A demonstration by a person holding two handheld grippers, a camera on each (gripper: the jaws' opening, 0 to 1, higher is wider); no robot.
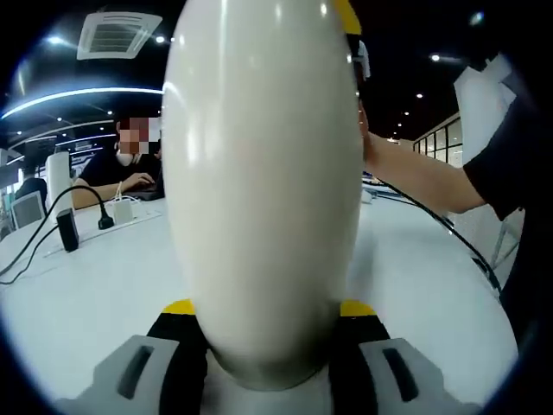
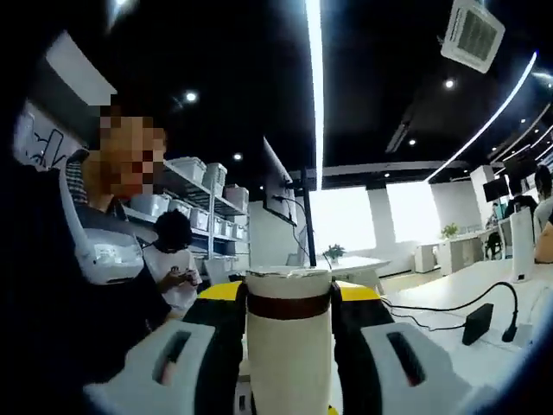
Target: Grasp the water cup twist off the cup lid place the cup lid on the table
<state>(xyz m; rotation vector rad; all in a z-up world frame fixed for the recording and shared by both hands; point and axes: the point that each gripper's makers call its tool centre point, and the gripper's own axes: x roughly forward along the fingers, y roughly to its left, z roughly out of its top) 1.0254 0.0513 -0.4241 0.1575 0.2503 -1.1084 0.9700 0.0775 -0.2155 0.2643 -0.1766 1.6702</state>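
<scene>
The water cup is a smooth white body, very close in the left gripper view, and it rises between the jaws. My left gripper is shut on its lower part, with the yellow fingertips on either side. A yellow bit of the right gripper shows by the cup's far end. In the right gripper view, my right gripper is shut on the cup lid, a white cap over a brown band. I cannot tell whether the lid has come free of the cup.
A white table lies under the cup, with a black adapter and cables at the left. A person's arm reaches in from the right. Another person sits at the back. Shelves with bins stand behind.
</scene>
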